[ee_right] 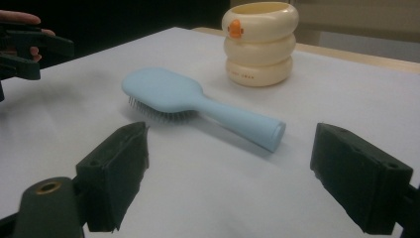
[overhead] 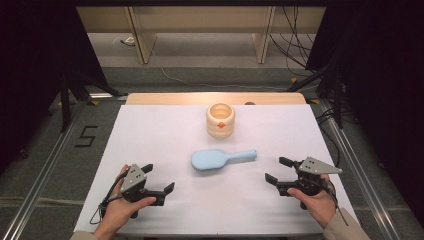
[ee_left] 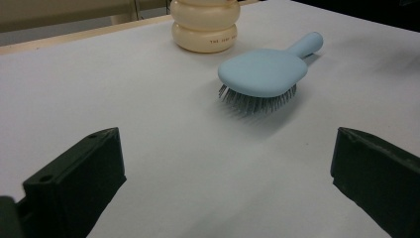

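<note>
Hairbrush (overhead: 223, 159) mid-table (overhead: 150, 125), holder (overhead: 220, 120) just behind it.

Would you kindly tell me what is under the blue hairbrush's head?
The hairbrush lies bristles down on the white table; grey bristles show beneath the head's edge. Its pad and the bristles farther in are covered by the head.

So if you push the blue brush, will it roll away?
Probably not. The brush lies bristles down with a wide flat head, so it would likely slide, or drag a bit on its bristles. Only the handle is round, so it might pivot rather than roll. It looks like stiff plastic, so it should lift without flopping.
</note>
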`<state>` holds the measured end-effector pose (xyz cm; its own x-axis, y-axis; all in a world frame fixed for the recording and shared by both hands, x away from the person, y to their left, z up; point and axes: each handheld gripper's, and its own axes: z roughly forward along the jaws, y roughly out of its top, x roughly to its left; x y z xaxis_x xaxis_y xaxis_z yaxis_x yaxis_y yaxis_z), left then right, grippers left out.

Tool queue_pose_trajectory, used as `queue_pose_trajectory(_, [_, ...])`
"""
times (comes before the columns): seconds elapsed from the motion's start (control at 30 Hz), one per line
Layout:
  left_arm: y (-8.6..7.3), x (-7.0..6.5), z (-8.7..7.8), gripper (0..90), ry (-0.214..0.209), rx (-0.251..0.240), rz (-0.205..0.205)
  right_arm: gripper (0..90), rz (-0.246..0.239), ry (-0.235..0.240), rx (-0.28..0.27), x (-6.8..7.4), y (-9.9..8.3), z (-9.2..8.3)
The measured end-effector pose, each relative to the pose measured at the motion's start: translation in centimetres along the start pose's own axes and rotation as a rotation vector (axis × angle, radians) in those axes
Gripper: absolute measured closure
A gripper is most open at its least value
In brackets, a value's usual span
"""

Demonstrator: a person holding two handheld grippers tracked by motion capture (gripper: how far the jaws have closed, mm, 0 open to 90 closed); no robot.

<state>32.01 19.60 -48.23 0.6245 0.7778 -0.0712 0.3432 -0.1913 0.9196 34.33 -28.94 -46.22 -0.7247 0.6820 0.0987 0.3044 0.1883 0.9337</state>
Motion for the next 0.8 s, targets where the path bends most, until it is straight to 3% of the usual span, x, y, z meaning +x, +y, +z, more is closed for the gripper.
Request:
queue_pose_trajectory(0.63, [0.10,0.14,-0.06,0.0,0.011,-0.010,0.015,15.8,0.003,-0.005,0.000,0.04,-0.01,0.02])
queue_pose_trajectory(0.8, [0.16,0.20,-0.13,0.0,0.035,-0.005,0.033,15.8,-0.001,-0.008,0.000,0.02,0.03,-0.05])
